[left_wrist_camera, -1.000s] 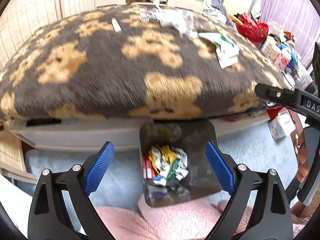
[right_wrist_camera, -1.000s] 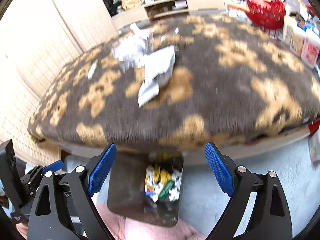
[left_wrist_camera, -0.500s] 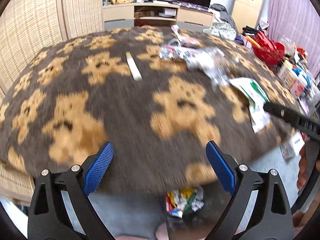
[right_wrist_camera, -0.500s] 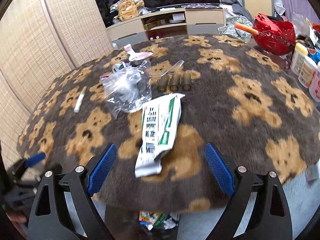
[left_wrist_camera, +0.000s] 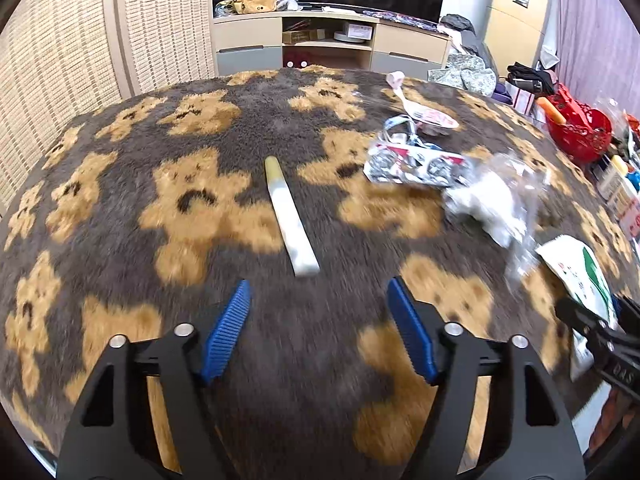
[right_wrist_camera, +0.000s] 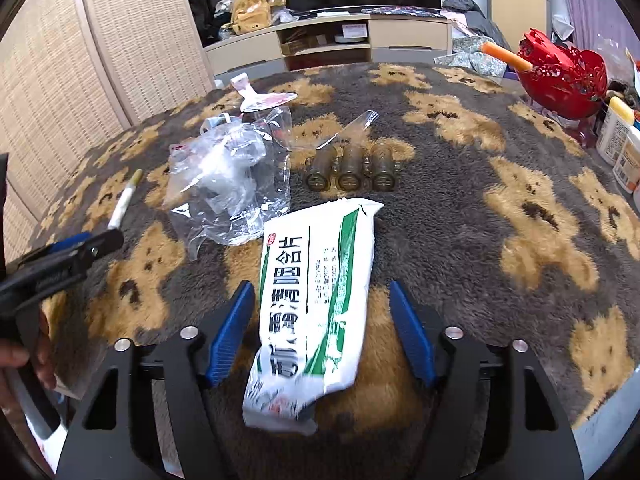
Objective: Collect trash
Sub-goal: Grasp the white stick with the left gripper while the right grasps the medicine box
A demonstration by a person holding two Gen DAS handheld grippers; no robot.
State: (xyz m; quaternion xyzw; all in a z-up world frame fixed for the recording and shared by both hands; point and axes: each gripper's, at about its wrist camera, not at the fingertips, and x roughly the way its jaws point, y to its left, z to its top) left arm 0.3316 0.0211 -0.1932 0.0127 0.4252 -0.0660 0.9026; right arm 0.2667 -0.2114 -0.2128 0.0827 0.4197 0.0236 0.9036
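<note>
two grippers hovered over the worktop point(left_wrist_camera: 120, 216), which was covered by a dark fuzzy blanket printed with tan bears. the left gripper point(left_wrist_camera: 318, 312) had its blue fingers point(left_wrist_camera: 228, 330) spread wide and empty, and a long pale stick wrapper point(left_wrist_camera: 290, 218) lay on the blanket just ahead of them, its near end close to the gap between the tips. to the right of it sat a crumpled silver wrapper point(left_wrist_camera: 412, 164) and, touching that one's right end, a crinkled clear plastic bag point(left_wrist_camera: 496, 204), somewhat blurred.

the right gripper point(right_wrist_camera: 322, 314) also had its fingers point(right_wrist_camera: 410, 332) wide apart with nothing clamped. a white and green packet point(right_wrist_camera: 316, 296) lay flat on the blanket between them, its near end reaching back past the finger tips; whether either pad touched it could not be told. just beyond the packet stood three small brown tubes point(right_wrist_camera: 350, 168) side by side, and the clear plastic bag point(right_wrist_camera: 232, 184) lay to the left of them, its near corner right beside the packet's far corner. a red basket point(right_wrist_camera: 560, 76) sat at the far right edge of the worktop. the left gripper point(right_wrist_camera: 76, 248) showed at the left border of the right wrist view.
</note>
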